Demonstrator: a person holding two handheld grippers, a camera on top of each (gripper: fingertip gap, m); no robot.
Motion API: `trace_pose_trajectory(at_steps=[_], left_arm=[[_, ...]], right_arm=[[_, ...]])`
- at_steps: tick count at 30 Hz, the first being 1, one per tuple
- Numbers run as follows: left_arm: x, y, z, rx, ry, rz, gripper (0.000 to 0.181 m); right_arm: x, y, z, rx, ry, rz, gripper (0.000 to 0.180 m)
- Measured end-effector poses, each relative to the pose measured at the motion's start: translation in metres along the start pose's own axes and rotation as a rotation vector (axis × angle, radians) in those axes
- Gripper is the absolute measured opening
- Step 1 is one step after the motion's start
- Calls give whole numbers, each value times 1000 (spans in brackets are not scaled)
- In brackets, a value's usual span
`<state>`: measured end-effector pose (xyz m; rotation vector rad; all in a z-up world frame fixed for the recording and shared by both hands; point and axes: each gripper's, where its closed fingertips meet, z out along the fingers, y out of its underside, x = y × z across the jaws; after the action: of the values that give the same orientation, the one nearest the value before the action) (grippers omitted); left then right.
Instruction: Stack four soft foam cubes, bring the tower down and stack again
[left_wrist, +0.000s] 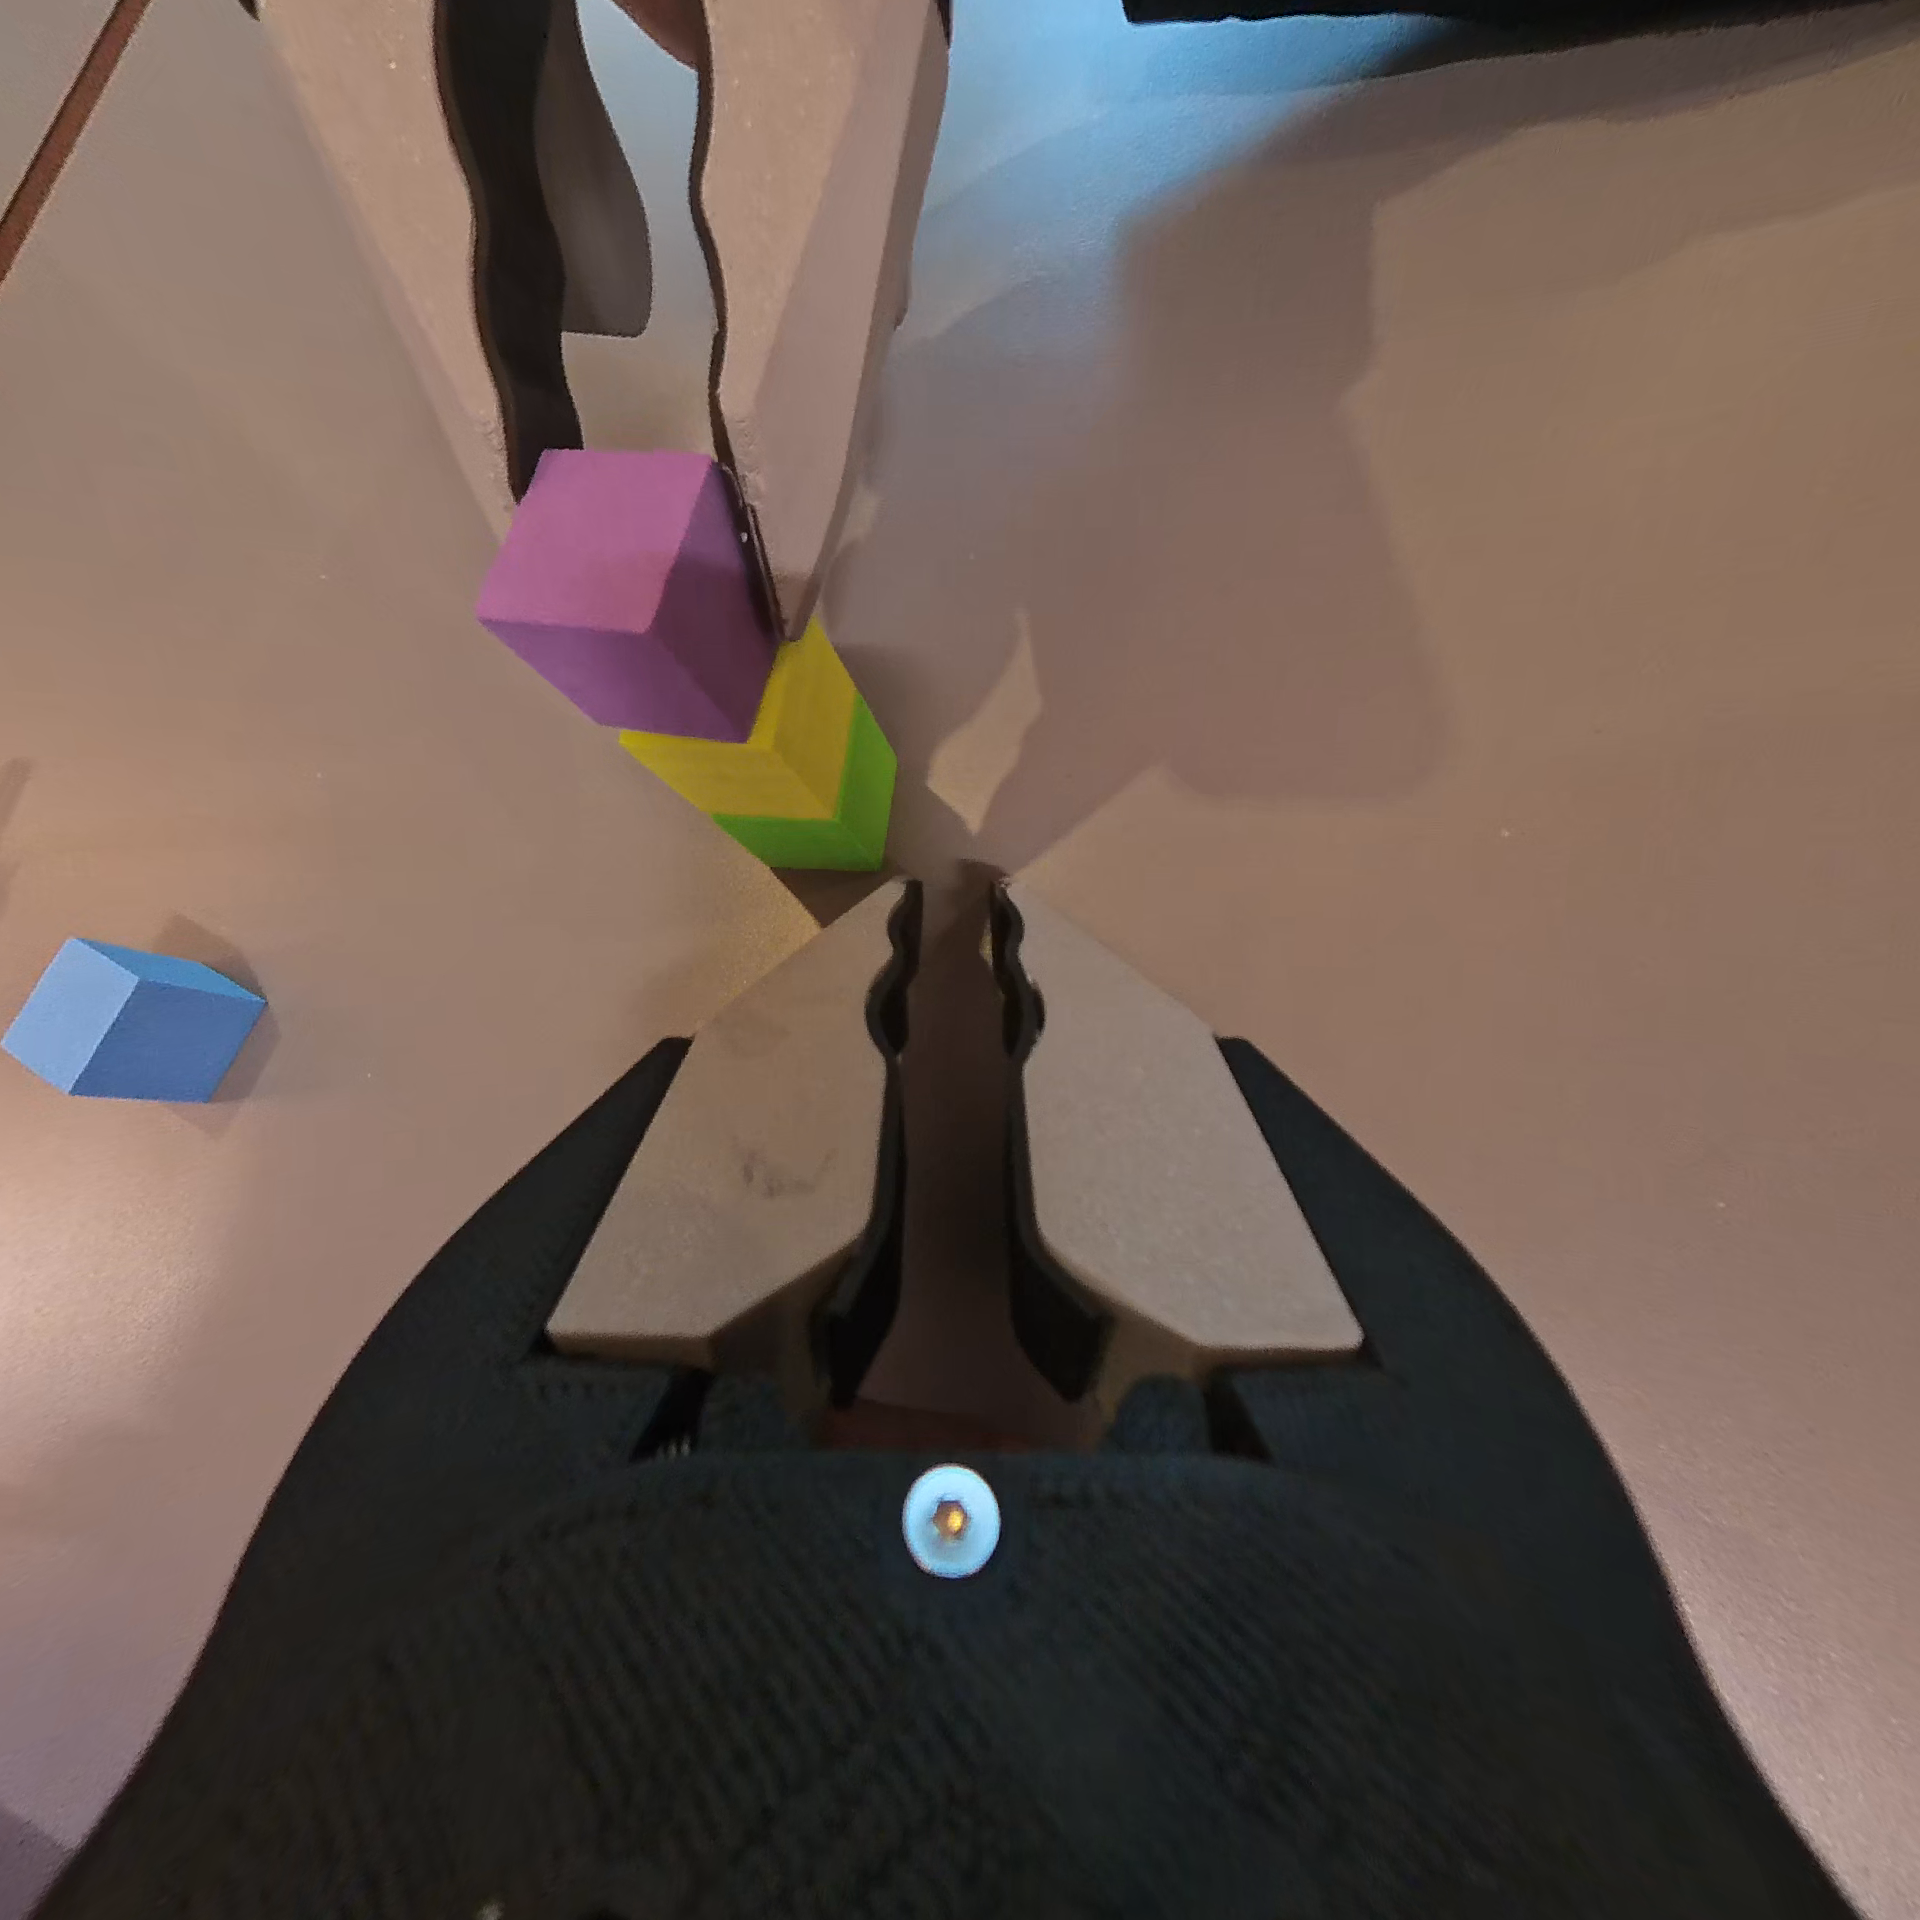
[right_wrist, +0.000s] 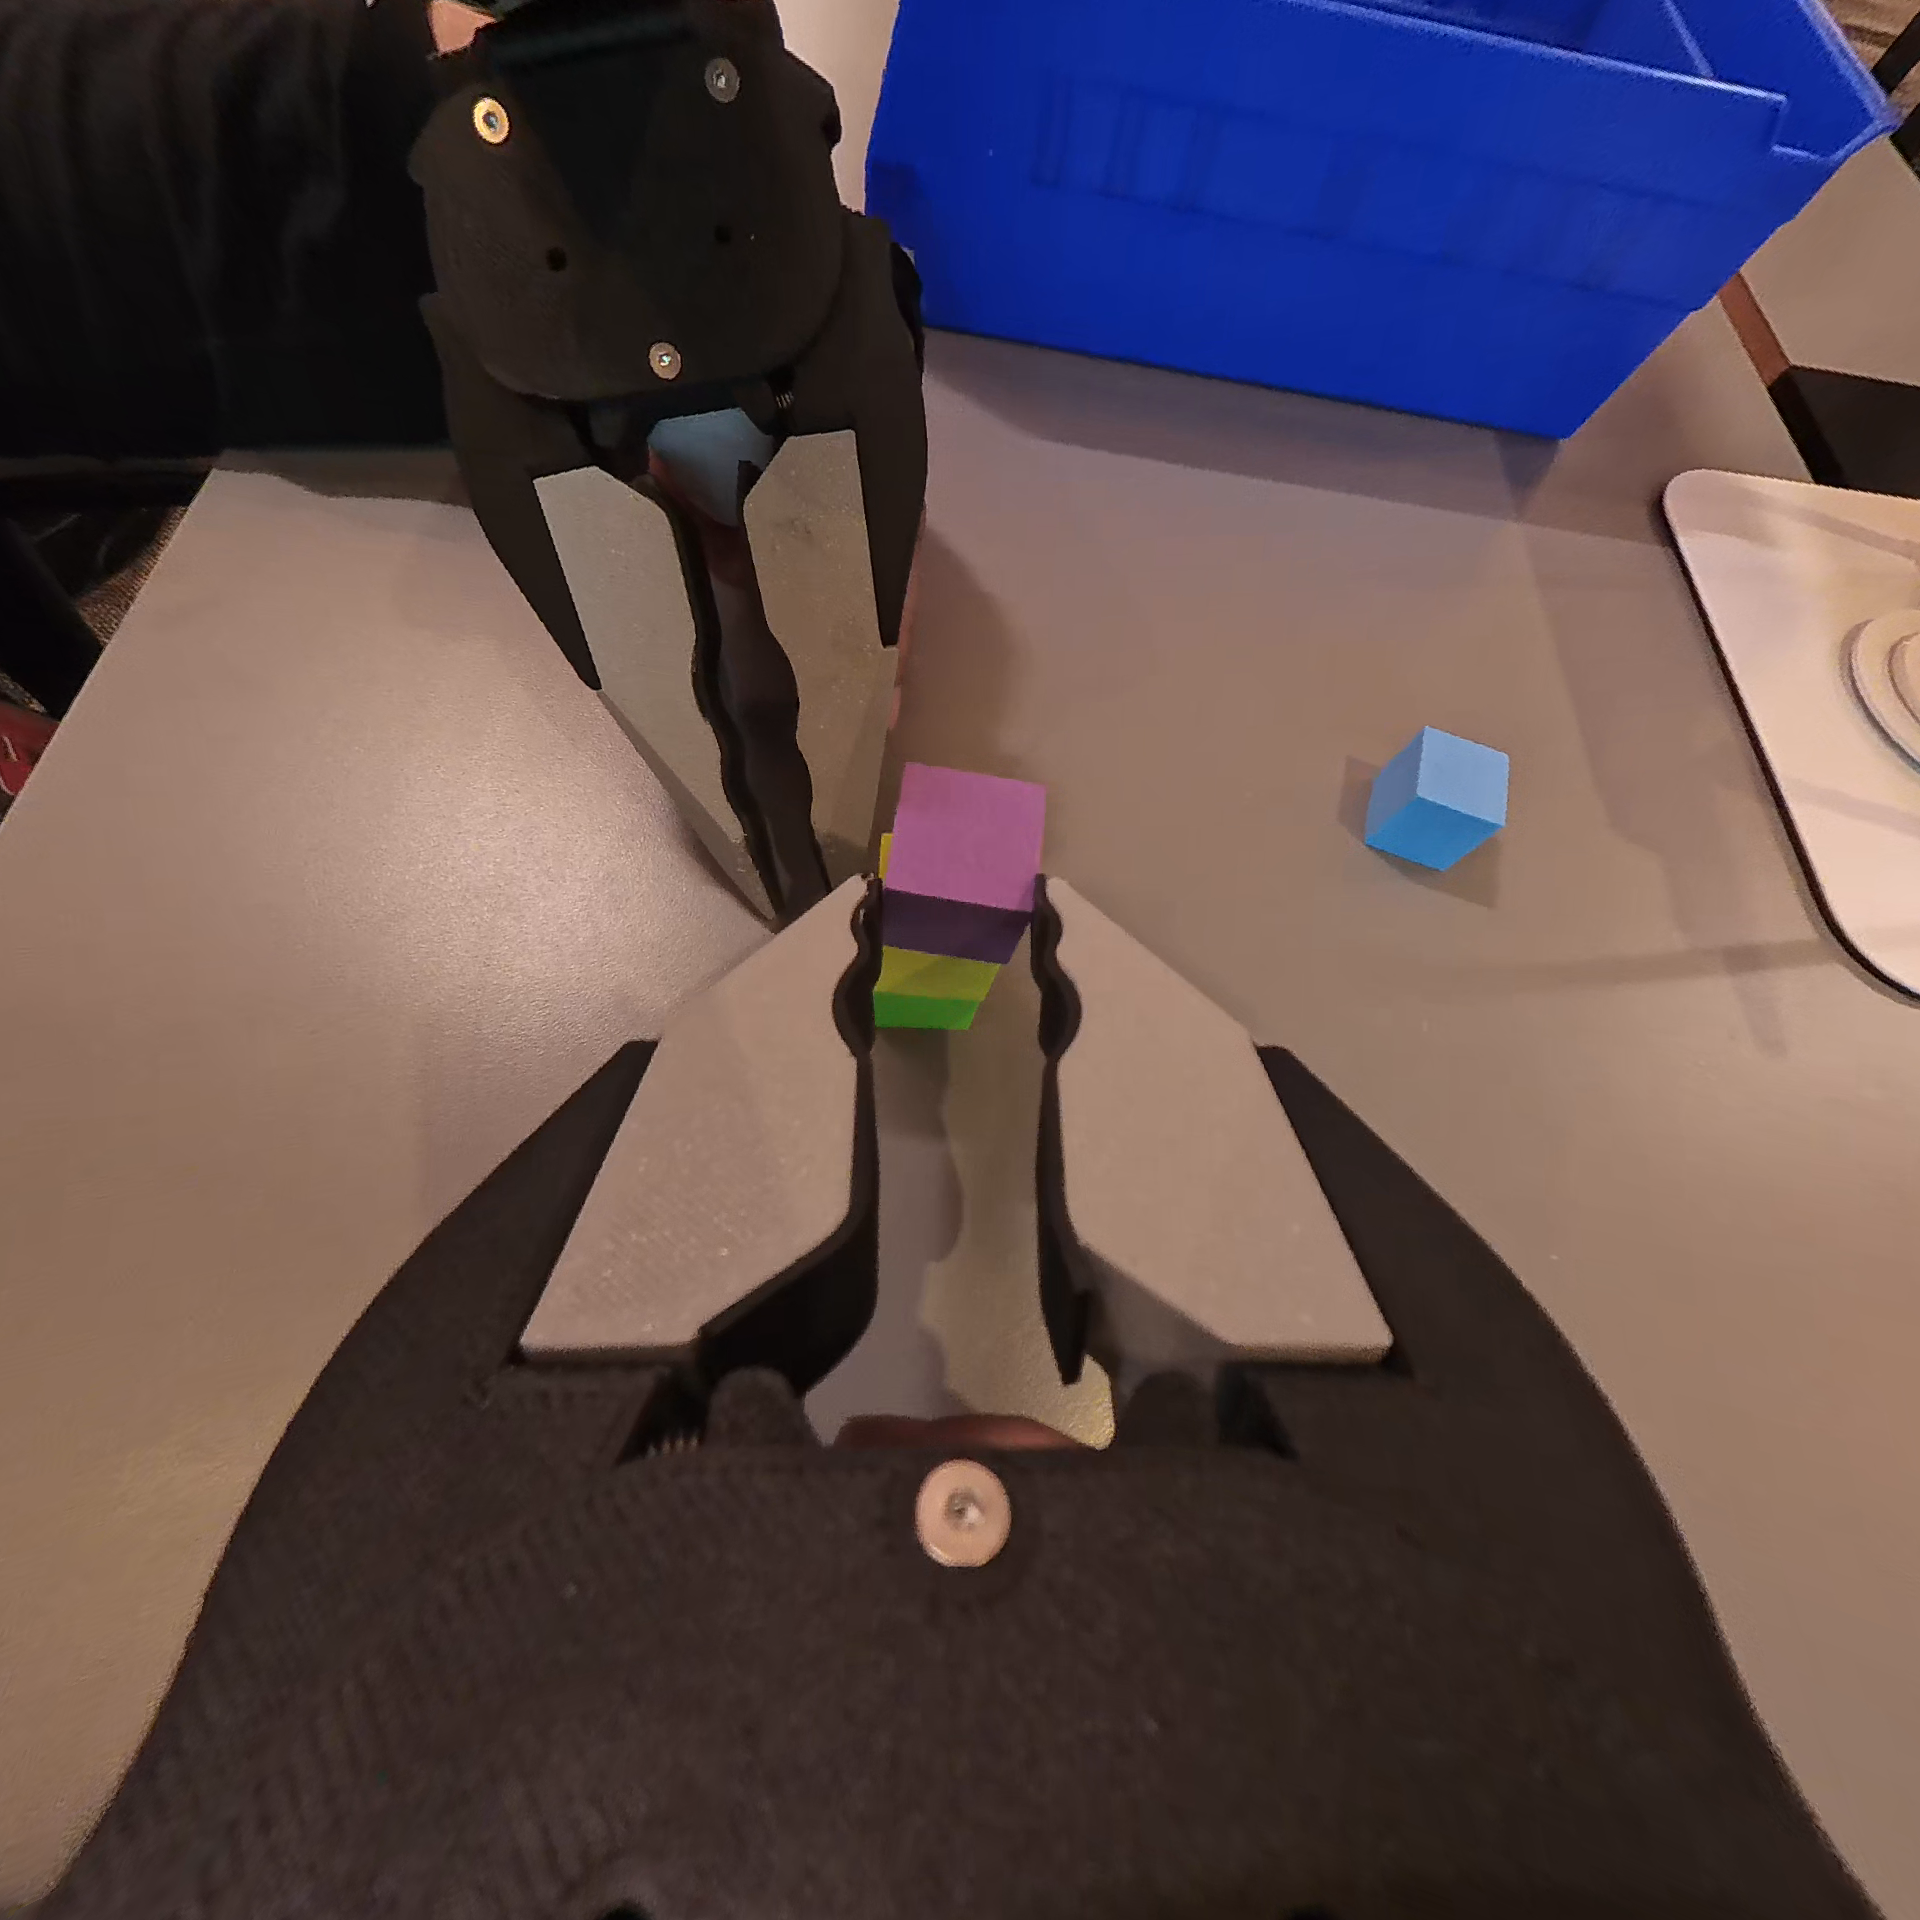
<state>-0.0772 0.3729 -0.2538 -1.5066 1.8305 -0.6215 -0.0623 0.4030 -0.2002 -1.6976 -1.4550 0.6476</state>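
**Purple cube on the stack, blue one waiting**

Right up close, the right gripper (right_wrist: 953, 902) has its fingers (right_wrist: 1143, 1091) clamped on either side of the purple cube (right_wrist: 966, 836), holding it at the top of the little tower. Under it sits the yellow cube (right_wrist: 930, 977), and below that the green cube (right_wrist: 920, 1011) on the grey tabletop (right_wrist: 1351, 1143). Seen from the left wrist camera, the purple cube (left_wrist: 623, 592) sits skewed, overhanging the yellow cube (left_wrist: 800, 738) toward one side, with the green cube (left_wrist: 831, 821) at the bottom. Whether purple rests fully on yellow, I cannot tell.

Just beside the tower, the left gripper (left_wrist: 954, 888) points down at the tabletop, fingers (left_wrist: 790, 1122) narrow, only a slim gap between them, nothing inside. From the right wrist camera its tips (right_wrist: 795, 883) stand close against the tower's left side.

Farther out, the blue cube (right_wrist: 1439, 795) lies alone, well apart from the stack. Beyond that, a big blue bin (right_wrist: 1299, 208) stands at the far edge, and a pale flat stand (right_wrist: 1766, 644) shows at the right.
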Motion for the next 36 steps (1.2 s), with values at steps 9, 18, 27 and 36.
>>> trace_pose_trajectory(at_steps=[9,18,27,36], left_arm=[[0,0,0,0,3,-2,11],[0,0,0,0,2,0,11],[0,0,0,0,9,-9,11],[0,0,0,0,10,-9,11]], right_arm=[[0,-2,2,35,-38,-36,25],[-2,-4,0,59,-61,-58,26],[-4,-12,-6,123,-156,-68,25],[-3,-9,-1,85,-161,-72,25]])
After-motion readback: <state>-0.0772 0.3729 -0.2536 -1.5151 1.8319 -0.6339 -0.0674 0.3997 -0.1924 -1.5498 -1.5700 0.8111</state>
